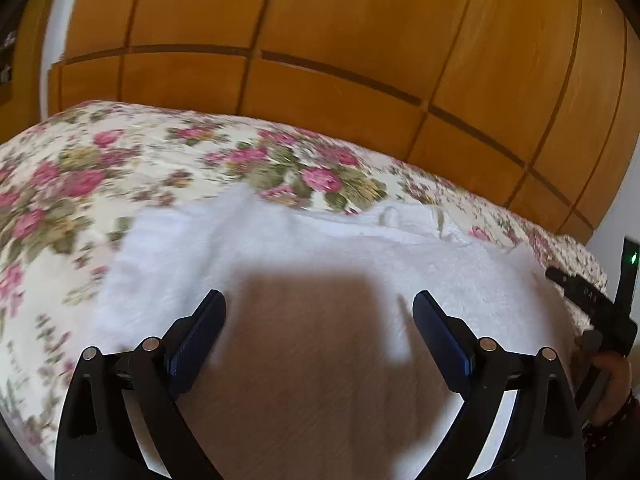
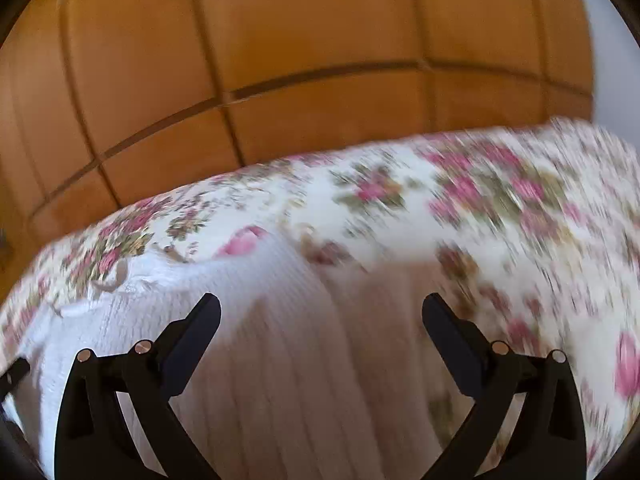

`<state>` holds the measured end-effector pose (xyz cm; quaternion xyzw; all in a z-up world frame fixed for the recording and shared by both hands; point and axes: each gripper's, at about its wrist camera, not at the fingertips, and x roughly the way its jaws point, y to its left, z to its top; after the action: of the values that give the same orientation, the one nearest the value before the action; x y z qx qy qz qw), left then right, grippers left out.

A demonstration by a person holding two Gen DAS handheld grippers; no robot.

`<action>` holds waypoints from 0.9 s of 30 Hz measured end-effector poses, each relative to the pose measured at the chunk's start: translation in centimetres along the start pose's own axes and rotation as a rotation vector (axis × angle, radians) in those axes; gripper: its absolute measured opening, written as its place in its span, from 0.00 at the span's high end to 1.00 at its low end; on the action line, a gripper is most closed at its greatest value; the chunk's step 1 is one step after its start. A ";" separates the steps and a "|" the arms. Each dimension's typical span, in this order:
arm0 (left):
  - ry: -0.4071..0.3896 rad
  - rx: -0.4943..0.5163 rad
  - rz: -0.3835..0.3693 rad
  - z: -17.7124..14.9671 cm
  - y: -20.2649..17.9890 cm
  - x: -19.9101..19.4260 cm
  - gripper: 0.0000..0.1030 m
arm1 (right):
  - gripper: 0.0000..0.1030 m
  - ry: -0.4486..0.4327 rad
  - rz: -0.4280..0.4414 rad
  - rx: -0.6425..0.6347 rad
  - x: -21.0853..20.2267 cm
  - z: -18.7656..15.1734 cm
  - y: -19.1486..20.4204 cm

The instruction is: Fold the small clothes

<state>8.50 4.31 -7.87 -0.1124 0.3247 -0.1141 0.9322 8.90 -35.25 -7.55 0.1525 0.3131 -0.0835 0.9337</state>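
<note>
A white knitted garment lies spread on a floral bedspread. My left gripper is open and empty, its jaws wide apart just above the garment's middle, casting a shadow on it. In the right wrist view the same garment fills the lower left, with a pink bit at its far edge. My right gripper is open and empty, over the garment's right edge where it meets the bedspread. The right gripper's body shows at the right edge of the left wrist view.
A wooden wardrobe with panelled doors stands behind the bed and also shows in the right wrist view. A white wall strip is at the far left. The bedspread stretches around the garment on all sides.
</note>
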 end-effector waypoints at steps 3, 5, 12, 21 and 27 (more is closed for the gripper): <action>-0.036 -0.047 -0.007 -0.6 1.6 -2.1 0.08 | 0.02 0.061 0.011 0.088 -1.2 -1.3 -1.0; -0.055 -0.077 -0.001 -1.0 2.5 -3.3 0.07 | 0.02 0.067 0.018 0.094 -2.5 -2.1 -1.0; -0.090 -0.193 0.027 -2.3 5.2 -5.7 0.05 | 0.02 0.053 0.054 -0.039 -7.0 -4.1 1.5; 0.011 -0.326 -0.053 -5.7 7.5 -6.1 0.05 | 0.02 0.018 0.069 -0.238 -9.8 -8.3 5.9; 0.016 -0.340 -0.081 -6.1 7.7 -5.9 0.05 | 0.02 0.097 0.033 -0.330 -7.5 -10.7 6.7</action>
<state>1.24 12.43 -11.26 -0.2806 0.3421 -0.0959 0.8917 -1.30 -24.91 -9.50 0.0062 0.3646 -0.0083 0.9311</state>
